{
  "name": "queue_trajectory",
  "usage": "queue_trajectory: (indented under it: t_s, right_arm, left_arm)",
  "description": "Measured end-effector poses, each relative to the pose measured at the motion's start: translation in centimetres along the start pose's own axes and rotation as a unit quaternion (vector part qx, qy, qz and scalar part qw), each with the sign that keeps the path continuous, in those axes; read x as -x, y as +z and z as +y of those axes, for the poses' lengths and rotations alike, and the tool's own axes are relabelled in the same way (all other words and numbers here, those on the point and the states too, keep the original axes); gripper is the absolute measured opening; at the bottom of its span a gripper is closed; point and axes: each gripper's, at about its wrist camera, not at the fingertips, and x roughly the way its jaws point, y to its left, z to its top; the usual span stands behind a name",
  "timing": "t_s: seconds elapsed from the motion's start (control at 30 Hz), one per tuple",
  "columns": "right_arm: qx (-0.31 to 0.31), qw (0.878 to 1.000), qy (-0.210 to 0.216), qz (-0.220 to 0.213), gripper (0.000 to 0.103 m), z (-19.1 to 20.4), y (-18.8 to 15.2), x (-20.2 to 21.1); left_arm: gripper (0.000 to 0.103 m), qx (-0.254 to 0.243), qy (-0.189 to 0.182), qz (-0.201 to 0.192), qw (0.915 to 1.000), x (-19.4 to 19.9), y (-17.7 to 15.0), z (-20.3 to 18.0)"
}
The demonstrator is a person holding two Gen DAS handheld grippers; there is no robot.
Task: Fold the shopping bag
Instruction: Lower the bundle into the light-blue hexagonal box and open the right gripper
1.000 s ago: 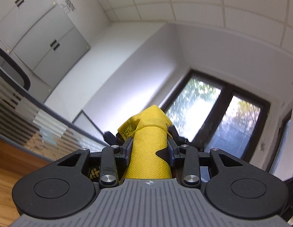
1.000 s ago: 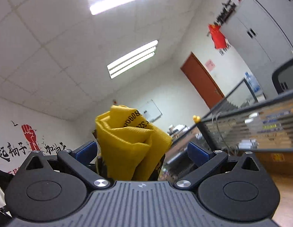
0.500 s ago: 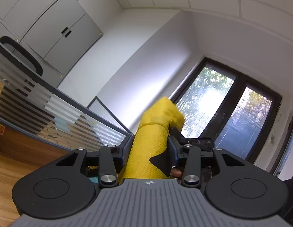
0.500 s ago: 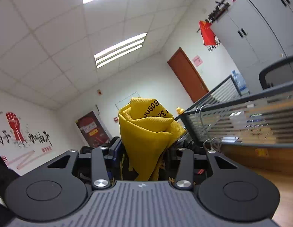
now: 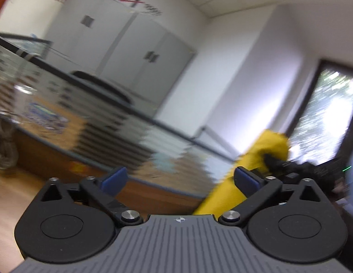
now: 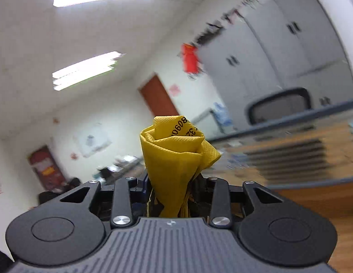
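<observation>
Two blue pads of the left tool (image 5: pixel 179 178) spread wide, opening, the yellow shopping bag (image 5: pixel 256 159) brushing its right pad above a wooden table (image 5: pixel 8 182). Right tool (image 6: pixel 170 188), nearly level, closing, pinches the rolled bag before grey cabinets (image 6: pixel 290 45).

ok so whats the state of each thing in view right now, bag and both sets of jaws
yellow woven shopping bag: rolled into a bundle, clamped upright in the right gripper
right gripper: jaws closing, pressed on the bag
left gripper: jaws opening, wide apart, bag beside its right finger, not pinched
grey metal cabinet: doors shut
</observation>
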Motion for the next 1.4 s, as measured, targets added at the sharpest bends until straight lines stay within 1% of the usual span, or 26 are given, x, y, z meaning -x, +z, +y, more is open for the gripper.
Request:
queue_trajectory:
  t_s: [0.03,0.07,0.13,0.17,0.2,0.23,0.27,0.3,0.33,0.4,0.5,0.57,0.6,0.63,0.7,0.73,0.8,0.87,0.93,0.97,1.07,1.2,1.27,1.3,1.33,1.4]
  right_arm:
    - [-0.001,1.0,-0.022,0.009,0.039,-0.9,0.4,0.6]
    - [-0.001,0.999,-0.045,0.018,0.039,-1.9,0.7,1.2]
    - [-0.001,0.996,-0.09,0.029,0.04,-4.0,1.3,2.5]
    - [-0.003,0.994,-0.103,0.031,0.04,-4.8,1.4,2.8]
    - [-0.006,0.99,-0.135,0.031,0.04,-6.3,1.8,3.8]
    - [-0.005,0.988,-0.148,0.032,0.04,-7.0,2.0,4.4]
    - [0.002,0.983,-0.177,0.04,0.04,-8.3,2.5,5.1]
    - [0.009,0.977,-0.206,0.045,0.04,-9.5,2.7,5.7]
    - [0.016,0.969,-0.24,0.059,0.041,-11.4,3.0,6.3]
    - [0.029,0.95,-0.301,0.08,0.041,-15.0,3.4,6.9]
    - [0.031,0.925,-0.352,0.138,0.041,-20.5,3.6,5.7]
    - [0.045,0.902,-0.385,0.192,0.042,-24.6,2.9,4.3]
    - [0.049,0.893,-0.391,0.217,0.042,-25.9,2.7,3.1]
    - [0.053,0.888,-0.395,0.232,0.042,-26.6,2.5,2.1]
    - [0.059,0.866,-0.399,0.295,0.042,-30.6,1.1,-0.5]
    - [0.059,0.861,-0.398,0.31,0.042,-31.4,0.8,-1.2]
    - [0.065,0.838,-0.393,0.373,0.043,-34.7,-0.4,-3.8]
    - [0.071,0.813,-0.393,0.424,0.043,-38.0,-1.3,-5.9]
    - [0.074,0.79,-0.387,0.469,0.043,-40.6,-2.5,-7.4]
    - [0.074,0.785,-0.385,0.479,0.043,-41.5,-2.9,-7.9]
    - [0.071,0.763,-0.386,0.514,0.044,-45.0,-4.8,-8.6]
    - [0.065,0.739,-0.382,0.551,0.046,-47.4,-7.1,-8.6]
    - [0.049,0.738,-0.375,0.559,0.047,-49.3,-7.6,-8.5]
    - [0.052,0.733,-0.371,0.568,0.048,-49.7,-7.9,-8.6]
    - [0.062,0.722,-0.369,0.582,0.048,-50.4,-8.2,-8.9]
    - [0.08,0.707,-0.377,0.593,0.052,-51.4,-8.7,-9.5]
  left_arm:
    - [0.103,-0.018,0.023,0.005,0.9995,-0.6,-0.6,-0.5]
    - [0.103,-0.028,0.033,0.008,0.999,-1.0,-0.9,-0.7]
    - [0.103,-0.064,0.067,0.018,0.9956,-2.3,-2.3,-2.0]
    - [0.103,-0.072,0.074,0.02,0.9945,-2.7,-2.7,-2.3]
    - [0.103,-0.085,0.085,0.025,0.9924,-3.4,-3.3,-2.9]
    - [0.103,-0.099,0.097,0.034,0.9897,-4.4,-4.2,-3.8]
    - [0.103,-0.104,0.101,0.039,0.9886,-4.8,-4.5,-4.1]
    - [0.103,-0.112,0.108,0.051,0.9866,-5.7,-5.1,-4.7]
    - [0.103,-0.115,0.117,0.067,0.9843,-7.0,-5.8,-5.4]
    - [0.103,-0.111,0.122,0.074,0.9835,-8.4,-6.9,-5.8]
    - [0.103,-0.105,0.116,0.085,0.984,-10.5,-8.6,-6.7]
    - [0.103,-0.088,0.119,0.104,0.9836,-13.0,-9.7,-6.9]
    - [0.103,-0.086,0.118,0.106,0.9835,-13.5,-9.9,-6.9]
    - [0.103,-0.081,0.117,0.114,0.9832,-14.4,-10.3,-7.0]
    - [0.103,-0.078,0.118,0.12,0.9826,-15.0,-10.5,-8.0]
    - [0.103,-0.08,0.124,0.124,0.9811,-15.8,-10.8,-8.2]
    - [0.103,-0.084,0.135,0.131,0.9786,-16.6,-11.1,-8.5]
    - [0.103,-0.085,0.148,0.144,0.9747,-17.9,-11.7,-8.5]
    - [0.103,-0.084,0.152,0.153,0.973,-18.6,-12.2,-8.5]
    - [0.103,-0.083,0.153,0.158,0.972,-19.0,-12.5,-8.5]
    - [0.103,-0.08,0.152,0.172,0.97,-20.1,-13.2,-8.2]
    - [0.103,-0.09,0.145,0.189,0.9671,-21.9,-13.7,-8.6]
    - [0.103,-0.1,0.141,0.198,0.9649,-22.9,-13.6,-9.0]
    - [0.103,-0.104,0.14,0.202,0.9637,-23.4,-13.6,-9.2]
    - [0.103,-0.106,0.138,0.205,0.9633,-23.6,-13.3,-9.4]
    - [0.103,-0.12,0.133,0.211,0.9609,-24.2,-13.0,-9.9]
